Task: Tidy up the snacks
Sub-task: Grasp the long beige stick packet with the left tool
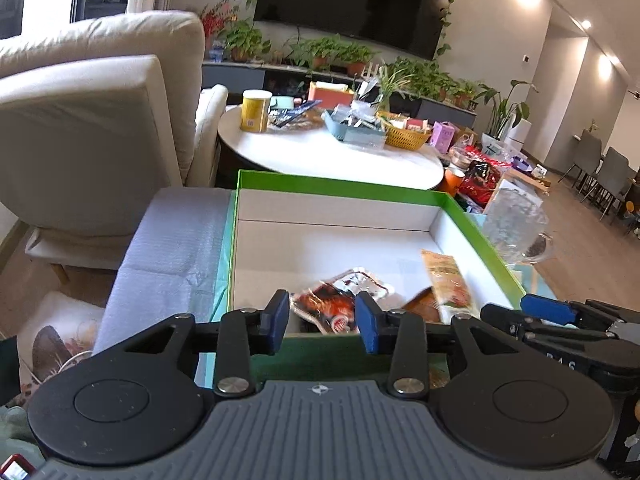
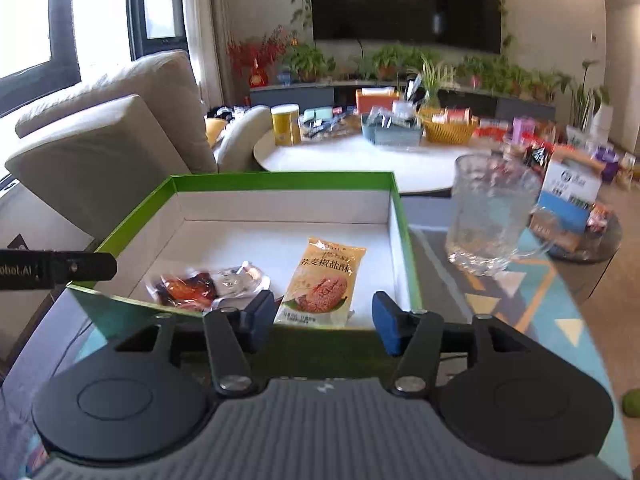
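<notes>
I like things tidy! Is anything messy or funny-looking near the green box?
Nothing is spilled or broken. The red packet and the yellow snack packet lie loose and at different angles inside the green box. The glass mug stands upright beside it.

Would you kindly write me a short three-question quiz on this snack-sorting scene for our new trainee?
1. True or false: the left claw grips a packet.
2. Which packet lies nearer the glass mug: A) the yellow biscuit packet, B) the red-and-clear packet?
3. Fill in: both packets lie inside the ____-rimmed box.

Key
1. False: its blue pads stand apart with nothing between them.
2. A.
3. Green.
</notes>
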Demonstrator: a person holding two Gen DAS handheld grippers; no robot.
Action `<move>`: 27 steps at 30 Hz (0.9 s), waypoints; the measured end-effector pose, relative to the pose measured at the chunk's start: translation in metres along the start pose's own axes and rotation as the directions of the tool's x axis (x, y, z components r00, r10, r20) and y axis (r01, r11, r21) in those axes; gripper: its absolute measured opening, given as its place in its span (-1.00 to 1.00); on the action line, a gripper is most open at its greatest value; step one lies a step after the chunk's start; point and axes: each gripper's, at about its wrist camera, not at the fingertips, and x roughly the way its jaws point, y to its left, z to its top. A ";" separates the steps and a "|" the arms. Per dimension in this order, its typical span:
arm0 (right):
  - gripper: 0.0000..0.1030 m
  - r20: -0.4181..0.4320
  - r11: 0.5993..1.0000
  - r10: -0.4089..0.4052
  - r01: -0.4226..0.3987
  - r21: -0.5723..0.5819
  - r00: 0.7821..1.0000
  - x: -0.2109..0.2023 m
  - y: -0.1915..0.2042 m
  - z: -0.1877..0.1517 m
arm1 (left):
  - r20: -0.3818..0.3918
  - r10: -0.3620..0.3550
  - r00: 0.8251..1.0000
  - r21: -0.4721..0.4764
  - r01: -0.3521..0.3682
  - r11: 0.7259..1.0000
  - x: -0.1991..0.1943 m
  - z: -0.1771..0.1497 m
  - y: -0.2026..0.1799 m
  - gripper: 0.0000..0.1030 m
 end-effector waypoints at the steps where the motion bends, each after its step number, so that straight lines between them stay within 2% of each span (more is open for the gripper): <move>1: -0.03 -0.003 1.000 0.004 -0.004 -0.007 1.000 -0.007 0.000 -0.002 | 0.005 -0.005 1.000 0.005 0.005 1.000 -0.006 -0.002 -0.003 -0.32; 6: -0.03 0.013 1.000 0.008 -0.008 0.001 1.000 -0.038 -0.005 -0.013 | 0.022 -0.054 0.998 0.045 0.053 0.998 -0.042 -0.017 -0.023 -0.27; 9: -0.03 0.023 1.000 -0.009 0.009 0.019 1.000 -0.057 -0.013 -0.024 | 0.027 -0.102 0.994 0.080 0.100 0.992 -0.062 -0.032 -0.041 -0.15; 14: -0.03 0.040 0.997 -0.053 0.051 0.058 0.998 -0.080 -0.028 -0.036 | -0.048 -0.168 0.985 0.195 0.174 0.965 -0.080 -0.065 -0.082 -0.12; 21: -0.03 0.062 0.990 -0.049 0.040 0.136 0.997 -0.109 -0.044 -0.054 | -0.189 -0.155 0.970 0.261 0.202 0.944 -0.067 -0.111 -0.118 -0.12; 27: -0.03 0.053 0.988 -0.042 0.033 0.150 0.998 -0.115 -0.049 -0.065 | -0.244 -0.105 0.964 0.272 0.172 0.947 -0.050 -0.127 -0.123 -0.12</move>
